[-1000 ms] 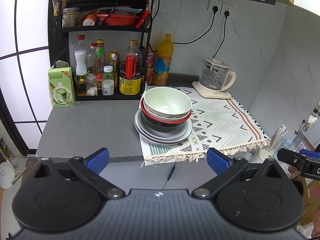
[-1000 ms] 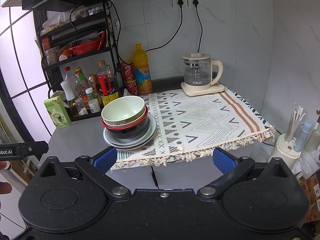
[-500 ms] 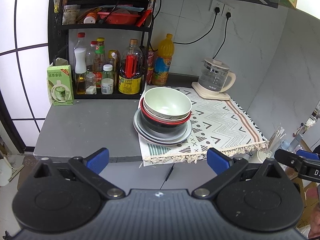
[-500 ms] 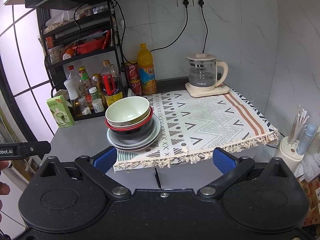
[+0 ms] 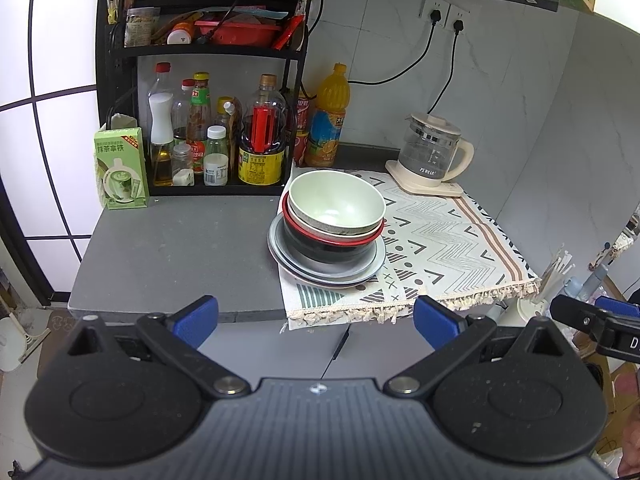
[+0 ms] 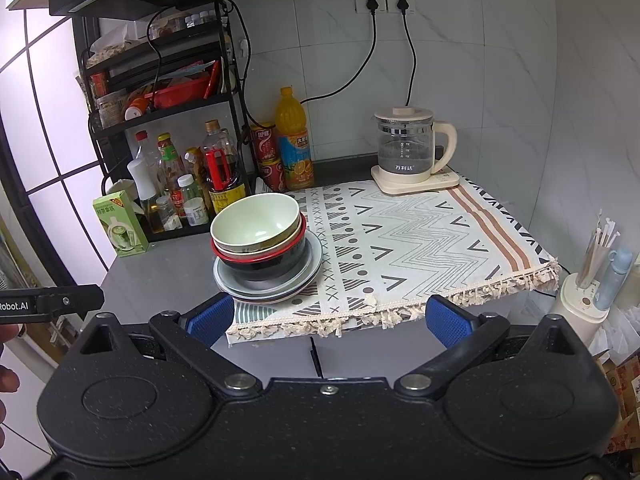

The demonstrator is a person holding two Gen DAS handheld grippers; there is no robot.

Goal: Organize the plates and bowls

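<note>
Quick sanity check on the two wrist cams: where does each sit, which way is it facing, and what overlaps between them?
Left wrist: sits behind the open left gripper, off the counter's front edge, facing the bowl stack and spice rack; the right gripper's tip shows at right.
Right wrist: sits behind the open right gripper, further right, facing the patterned cloth and kettle; the left gripper's tip and fingers show at left.
Shared: bowl stack, spice rack, kettle, patterned cloth.
</note>
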